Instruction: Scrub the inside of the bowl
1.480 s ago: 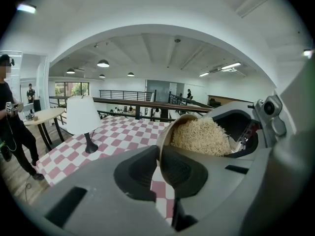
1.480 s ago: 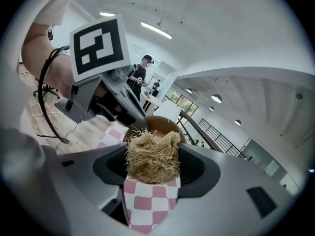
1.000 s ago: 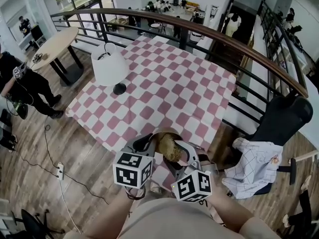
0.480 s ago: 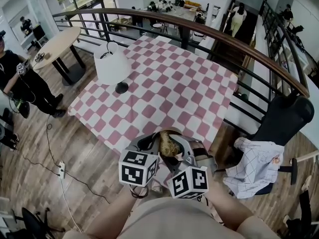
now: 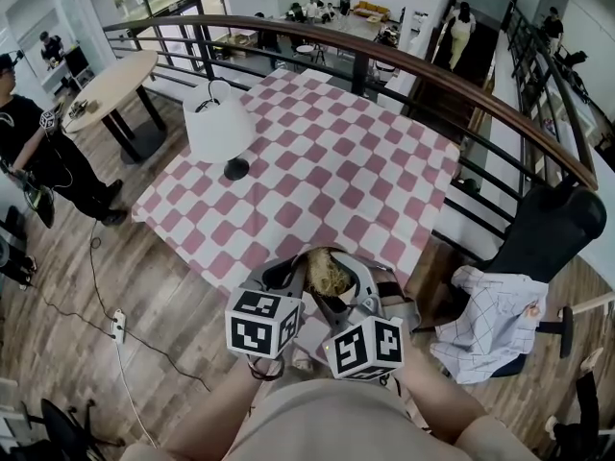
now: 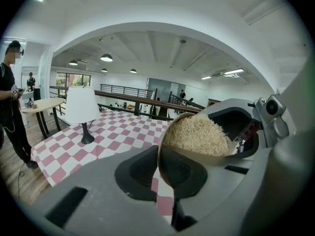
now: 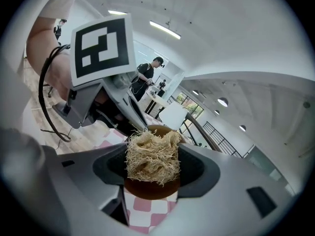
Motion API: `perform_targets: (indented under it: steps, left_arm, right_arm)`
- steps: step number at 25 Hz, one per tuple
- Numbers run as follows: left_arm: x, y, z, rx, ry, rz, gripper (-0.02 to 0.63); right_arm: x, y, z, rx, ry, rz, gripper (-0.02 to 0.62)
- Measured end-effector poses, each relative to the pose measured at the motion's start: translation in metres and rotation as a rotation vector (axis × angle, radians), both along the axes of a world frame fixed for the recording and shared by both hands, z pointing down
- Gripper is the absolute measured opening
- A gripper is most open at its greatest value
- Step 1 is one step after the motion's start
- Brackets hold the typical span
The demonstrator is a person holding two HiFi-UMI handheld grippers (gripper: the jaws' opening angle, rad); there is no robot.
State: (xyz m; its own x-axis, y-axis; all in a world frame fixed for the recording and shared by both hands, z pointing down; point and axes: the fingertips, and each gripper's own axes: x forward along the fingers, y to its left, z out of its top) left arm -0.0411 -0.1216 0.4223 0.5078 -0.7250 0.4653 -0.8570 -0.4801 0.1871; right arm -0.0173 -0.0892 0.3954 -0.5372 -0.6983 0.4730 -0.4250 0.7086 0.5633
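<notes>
Left claw (image 6: 165, 173) pinching bowl (image 6: 209, 155) rim, right claw (image 7: 152, 170) pressing scrubber (image 7: 151, 151) inside

Fibrous scrubber (image 5: 330, 275) inside brown bowl (image 5: 335, 302)

wood floor (image 5: 144, 296), checked table (image 5: 346, 181) with white lamp (image 5: 219, 128), curved railing (image 5: 452, 80), black chair (image 5: 553, 229).

Grey moulded left gripper (image 5: 286, 277) and right gripper (image 5: 359, 286), black-and-white marker cubes (image 5: 261, 323), beige top (image 5: 317, 423), black wrist cable (image 7: 45, 93).
</notes>
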Motion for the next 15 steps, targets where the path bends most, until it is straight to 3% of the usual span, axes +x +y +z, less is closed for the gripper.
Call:
perform_targets:
  steps: [4,15]
  left_arm:
    - [-0.013,-0.006,-0.001,-0.006,0.031,-0.042,0.028]
    - [-0.027,-0.012,-0.009,0.02,0.057,-0.086,0.035]
  right_arm:
    - [0.005,-0.007,-0.007,-0.025,-0.041,0.032,0.261]
    - [0.005,-0.007,0.014,-0.109,-0.008,0.045,0.259]
